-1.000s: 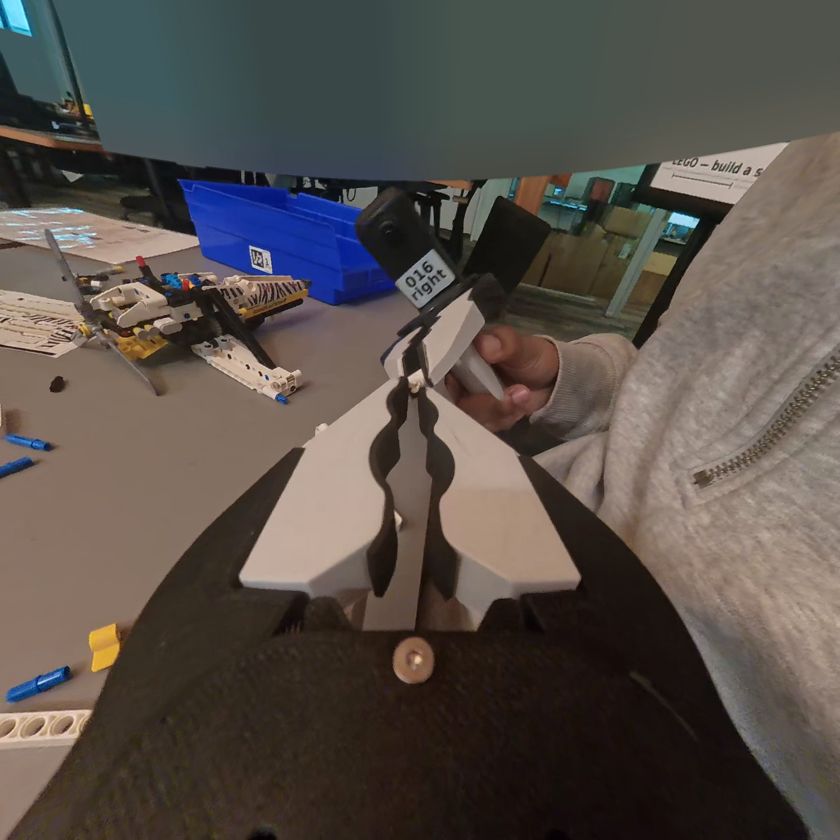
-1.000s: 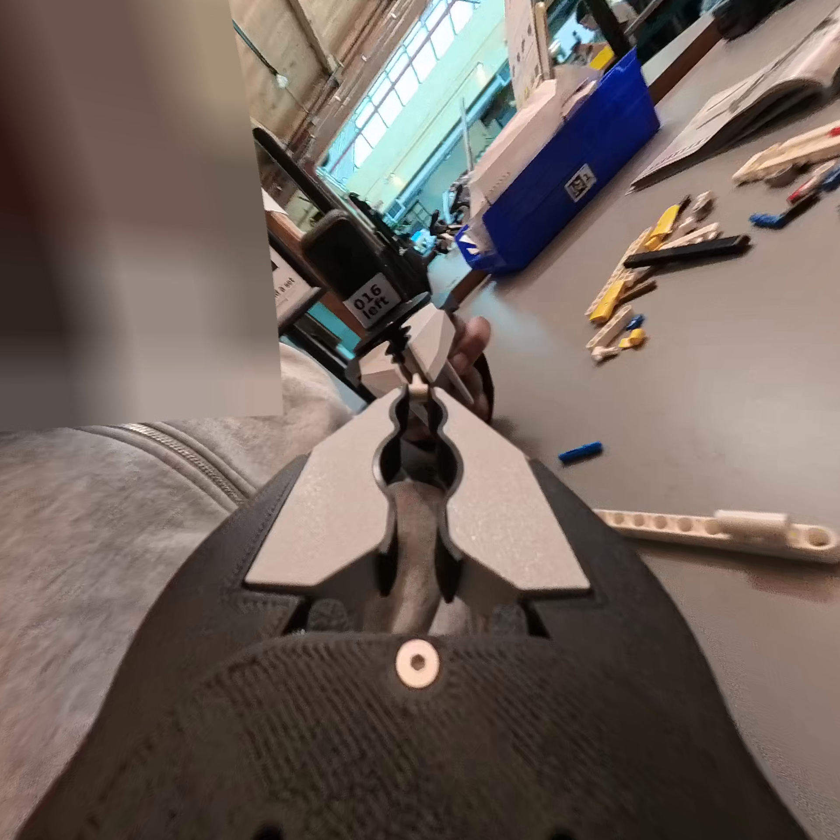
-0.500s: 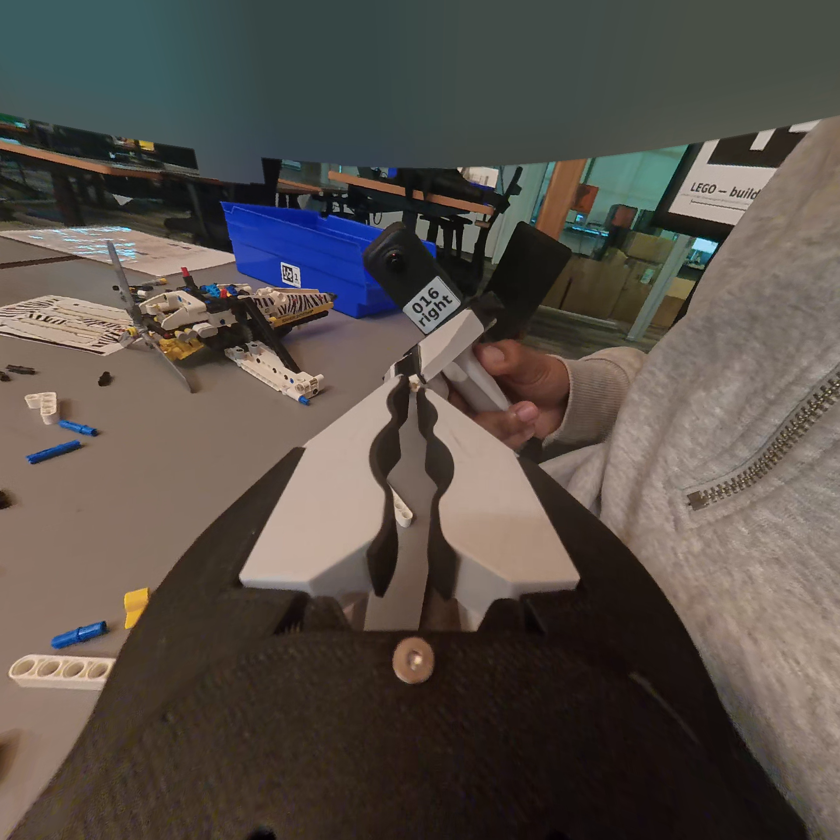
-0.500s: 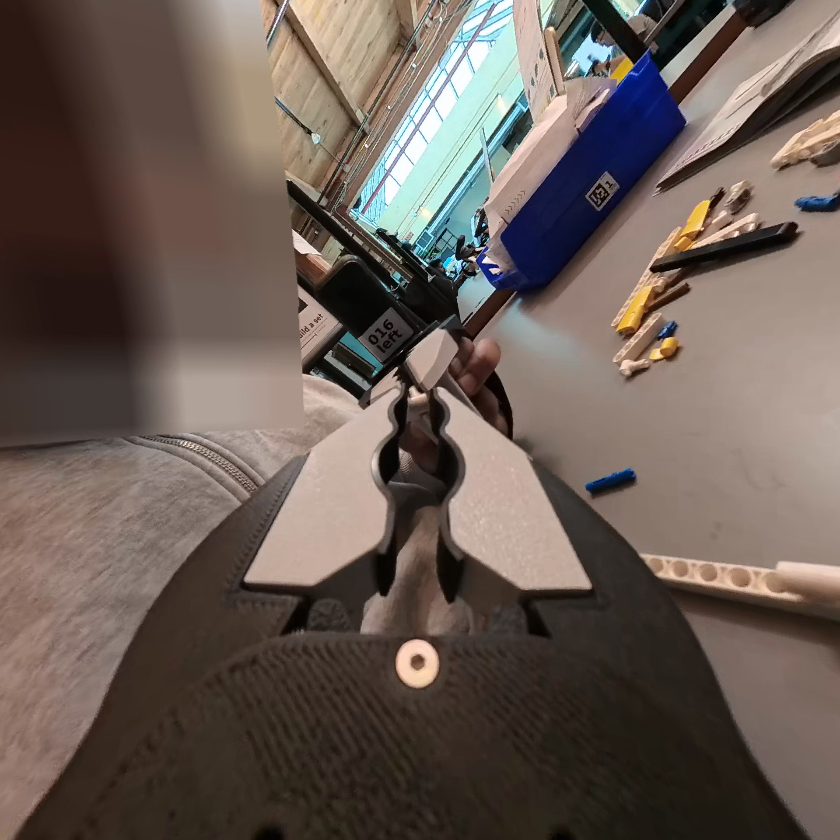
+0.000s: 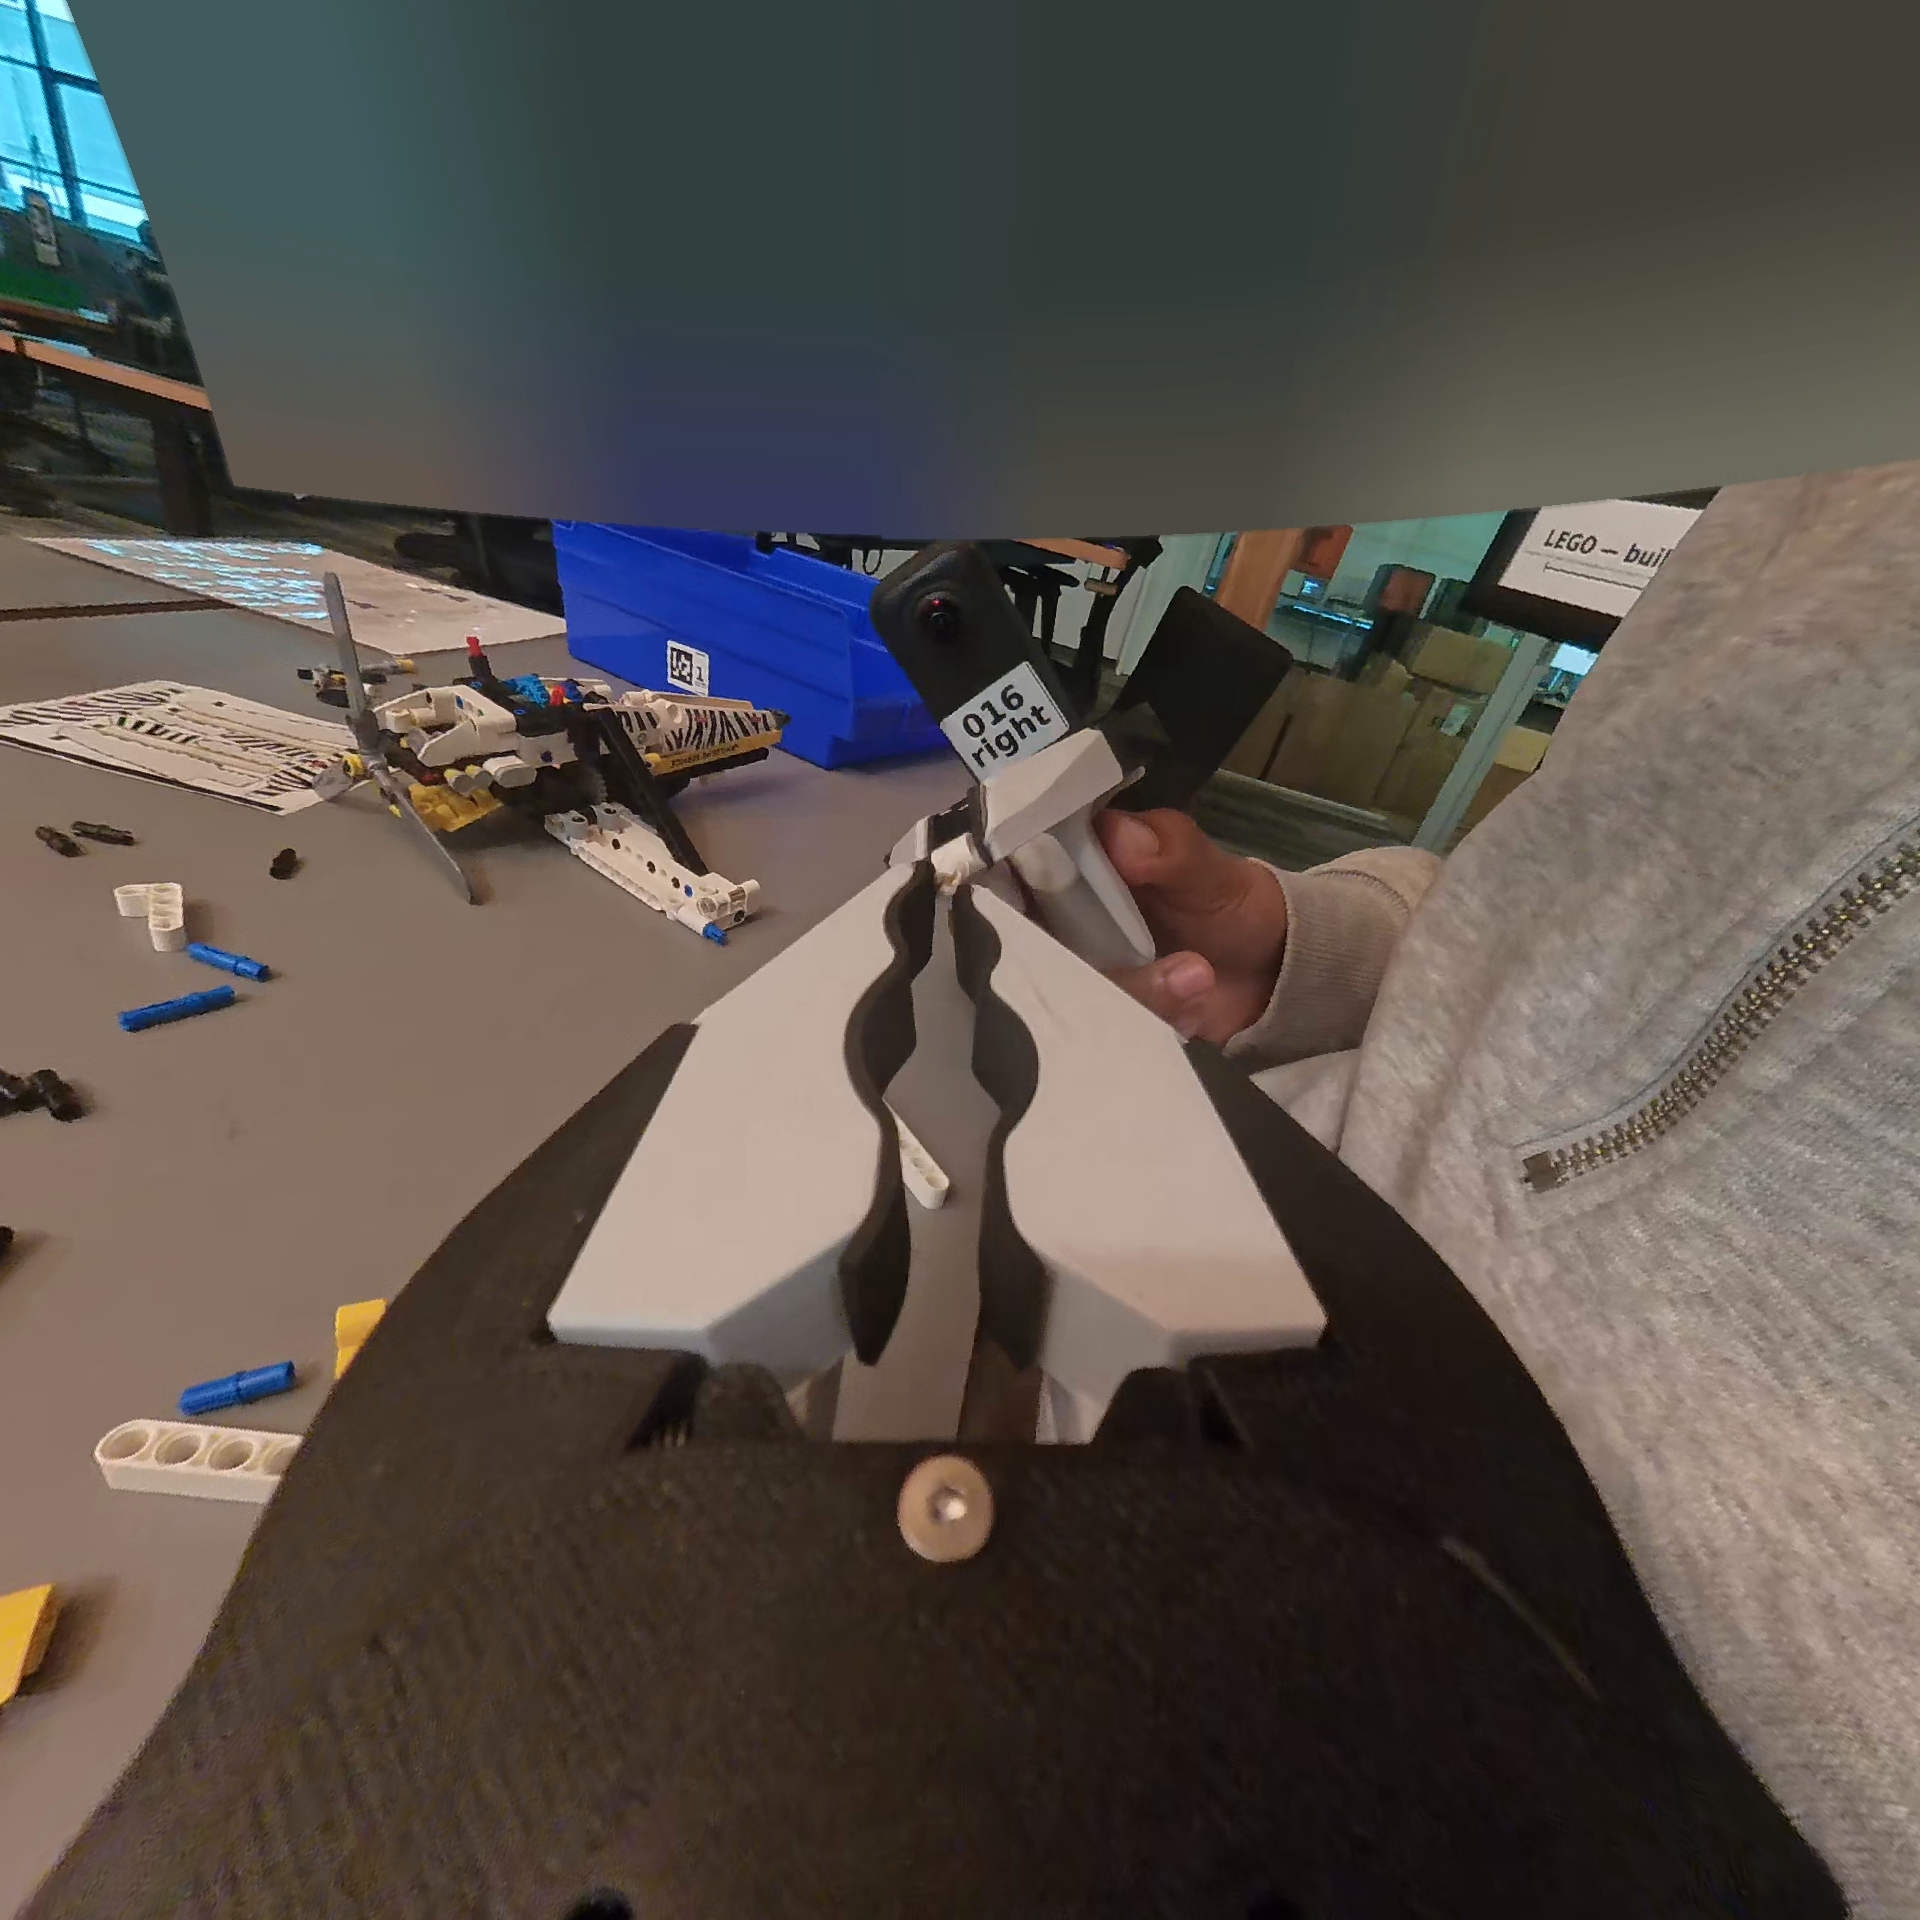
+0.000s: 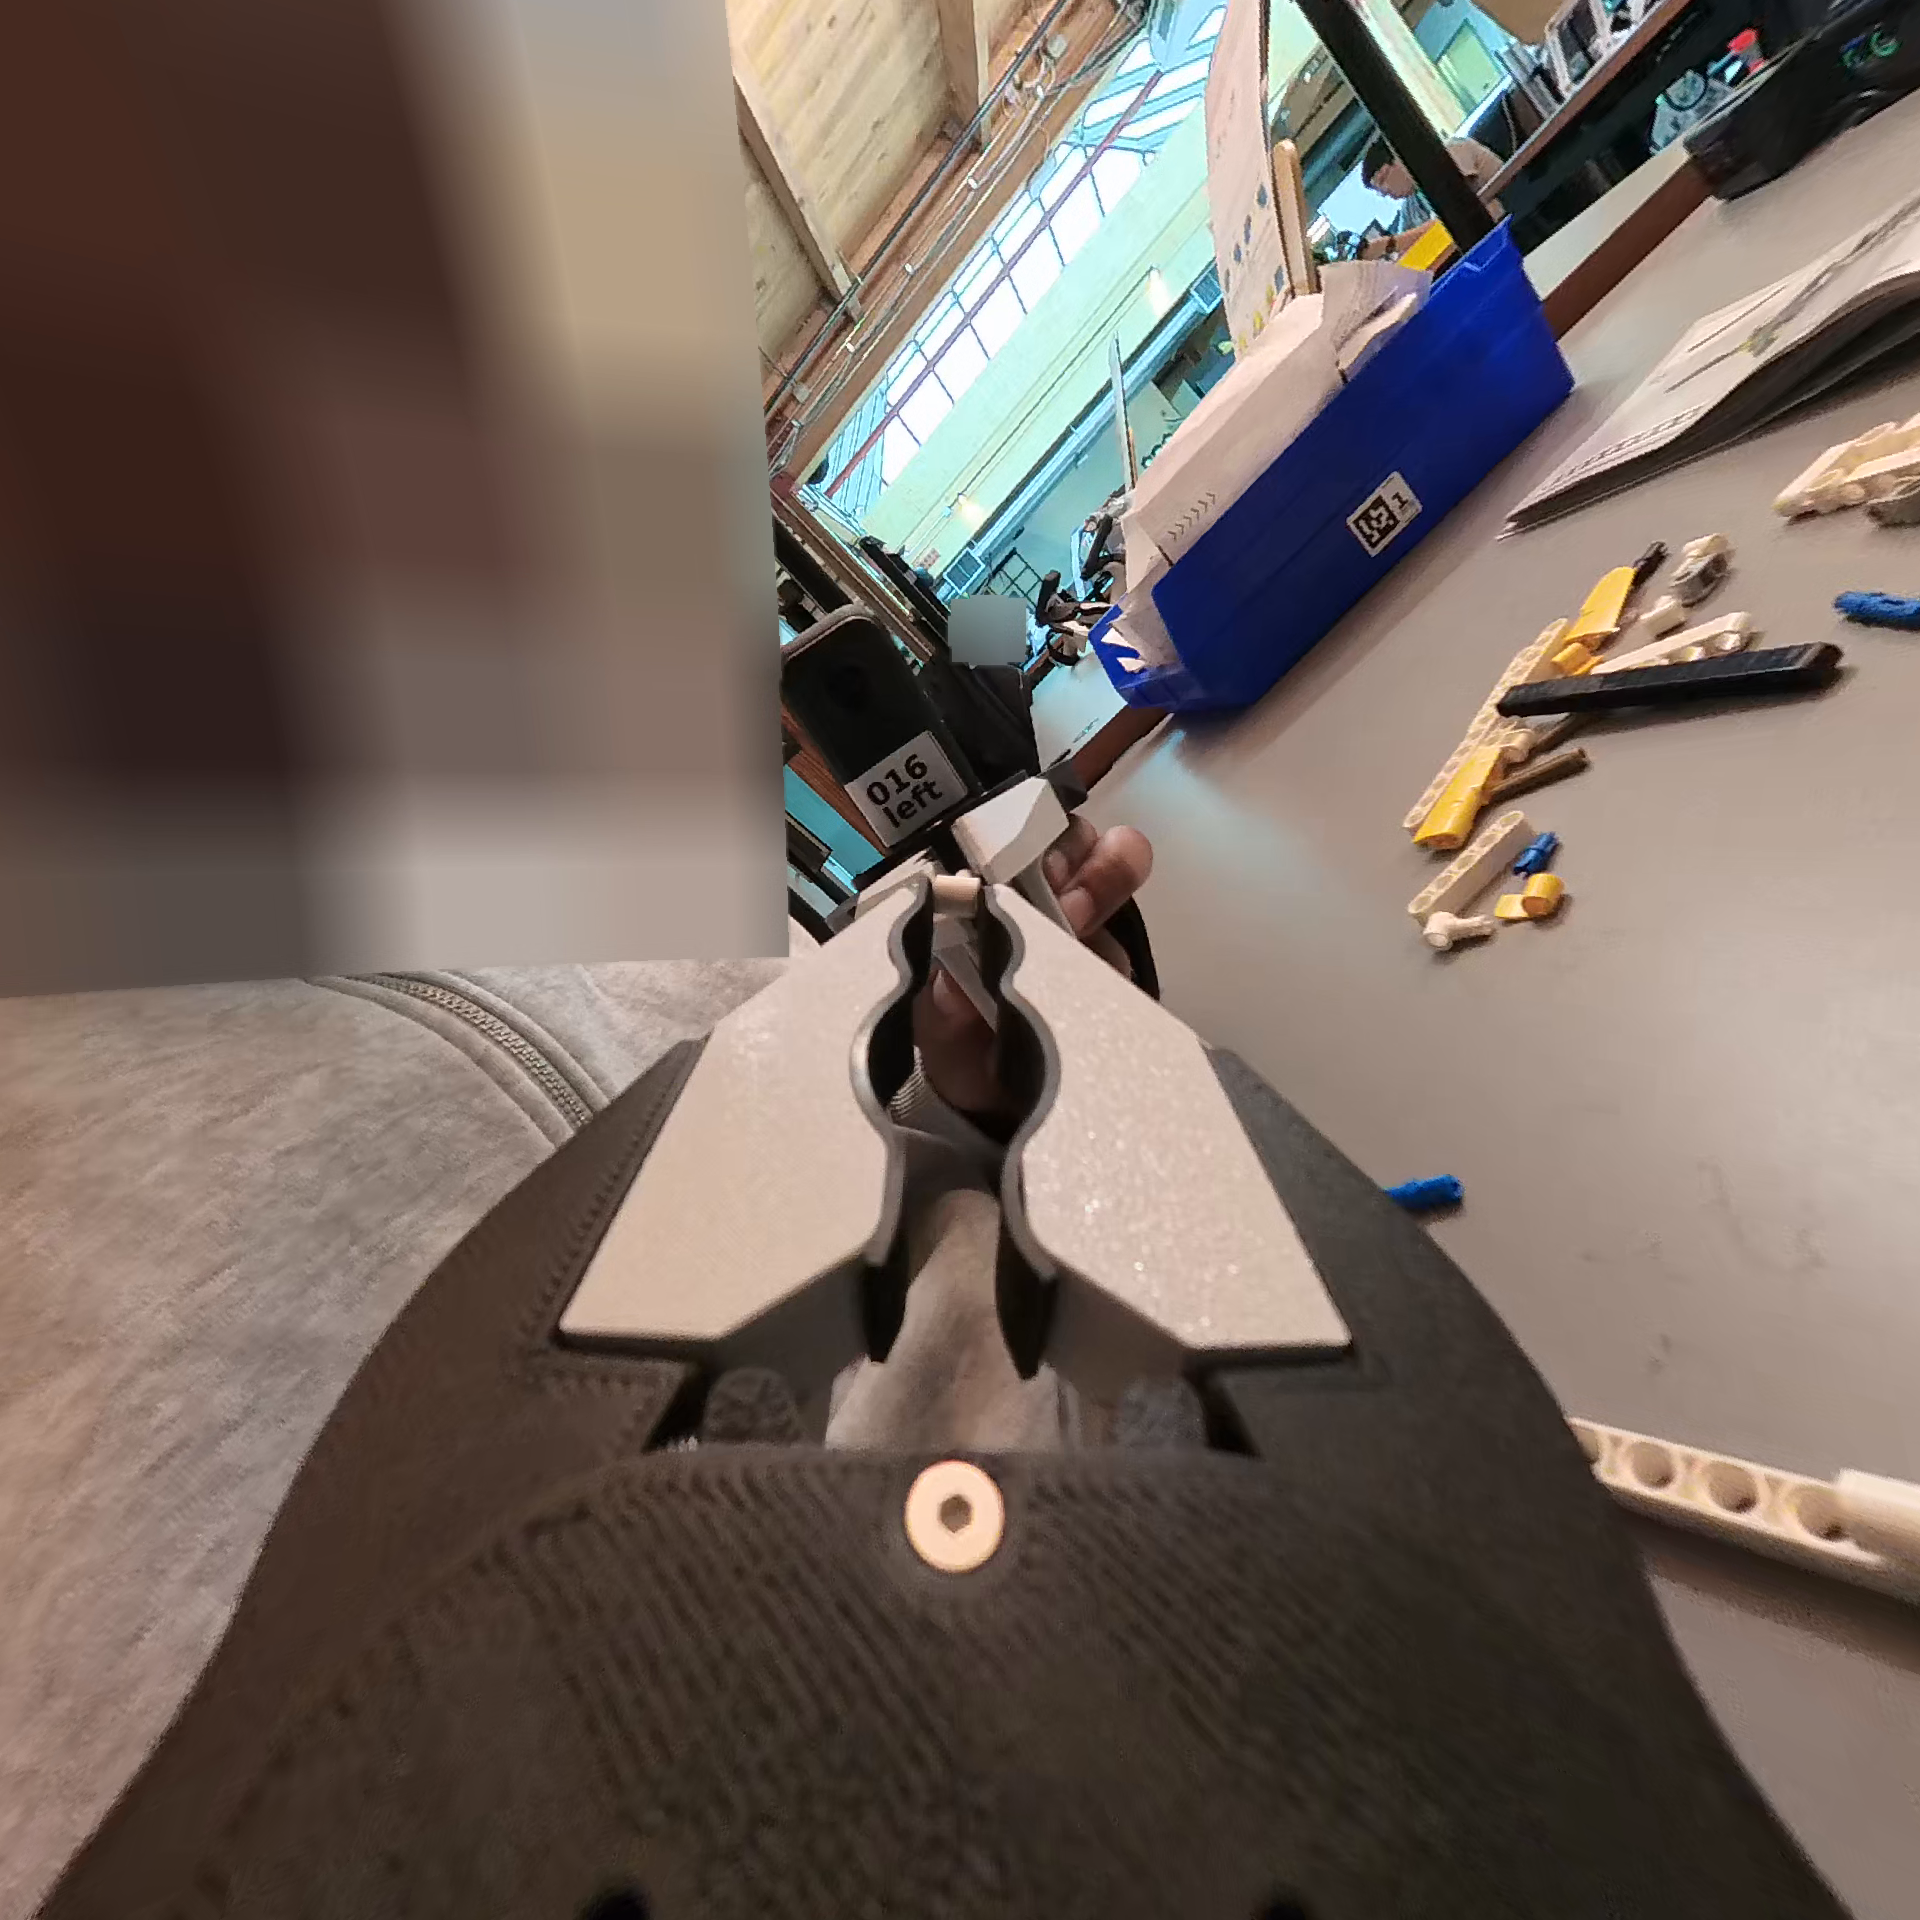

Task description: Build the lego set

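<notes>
My left gripper (image 5: pixel 940 891) and right gripper (image 6: pixel 954 906) are held up in front of a grey zipped jacket, tip to tip. Each is shut on a small cream piece where the tips meet; it shows in the left wrist view (image 5: pixel 948 881) and in the right wrist view (image 6: pixel 954 890). I cannot tell whether it is one piece or two joined. The partly built helicopter model (image 5: pixel 540 748), white with yellow and zebra stripes, stands on the grey table (image 5: pixel 416 1039), far left of the grippers.
A blue bin (image 5: pixel 727 644) (image 6: pixel 1351 488) stands at the back. A sticker sheet (image 5: pixel 156 738) and a booklet (image 6: pixel 1766 353) lie flat. Loose parts are scattered: blue pins (image 5: pixel 177 1008), white beams (image 5: pixel 187 1449) (image 6: pixel 1714 1496), a black beam (image 6: pixel 1662 675), yellow parts (image 6: pixel 1455 800).
Both grippers have stayed tip to tip and shut on the piece. They have turned slightly together, so the table has shifted in both views.
</notes>
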The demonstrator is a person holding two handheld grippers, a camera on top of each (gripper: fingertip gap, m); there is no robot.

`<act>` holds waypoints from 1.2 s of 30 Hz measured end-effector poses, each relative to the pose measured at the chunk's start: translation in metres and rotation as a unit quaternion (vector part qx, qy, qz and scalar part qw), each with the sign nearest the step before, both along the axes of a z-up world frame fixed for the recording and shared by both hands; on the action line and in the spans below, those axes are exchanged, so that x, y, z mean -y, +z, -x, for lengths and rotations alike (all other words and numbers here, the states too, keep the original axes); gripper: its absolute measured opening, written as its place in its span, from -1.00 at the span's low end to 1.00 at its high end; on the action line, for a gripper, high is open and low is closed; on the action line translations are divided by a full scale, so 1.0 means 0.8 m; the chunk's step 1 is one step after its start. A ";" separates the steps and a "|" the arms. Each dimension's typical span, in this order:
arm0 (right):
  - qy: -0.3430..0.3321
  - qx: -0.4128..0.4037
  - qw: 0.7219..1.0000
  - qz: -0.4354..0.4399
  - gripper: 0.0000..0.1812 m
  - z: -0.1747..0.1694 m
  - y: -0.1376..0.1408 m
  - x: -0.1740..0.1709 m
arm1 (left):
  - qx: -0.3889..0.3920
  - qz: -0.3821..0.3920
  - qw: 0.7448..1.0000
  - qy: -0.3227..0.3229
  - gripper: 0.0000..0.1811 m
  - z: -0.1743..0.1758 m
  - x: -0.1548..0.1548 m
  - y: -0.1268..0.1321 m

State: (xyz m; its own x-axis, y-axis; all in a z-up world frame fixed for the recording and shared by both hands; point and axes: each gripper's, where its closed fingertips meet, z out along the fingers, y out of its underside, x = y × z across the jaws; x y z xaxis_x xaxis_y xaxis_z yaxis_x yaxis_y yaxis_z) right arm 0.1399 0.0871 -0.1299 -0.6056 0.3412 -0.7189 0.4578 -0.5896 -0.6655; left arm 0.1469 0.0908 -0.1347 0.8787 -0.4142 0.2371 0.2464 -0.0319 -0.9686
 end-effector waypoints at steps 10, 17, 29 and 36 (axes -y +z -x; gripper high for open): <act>-0.009 0.012 1.000 -0.009 -0.91 0.009 -0.005 -0.001 | -0.029 0.018 0.999 0.017 -1.00 0.001 -0.004 -0.009; -0.029 0.004 0.998 -0.049 -0.94 0.013 -0.008 -0.003 | -0.028 0.025 0.999 0.023 -0.99 0.003 -0.007 -0.011; -0.080 0.032 0.991 -0.105 -0.94 0.011 -0.009 -0.029 | 0.043 0.059 0.997 0.021 -0.87 0.015 -0.011 -0.015; -0.104 0.162 0.931 -0.309 -0.93 -0.002 -0.061 -0.049 | 0.052 0.165 0.984 0.051 -0.73 0.024 -0.027 -0.058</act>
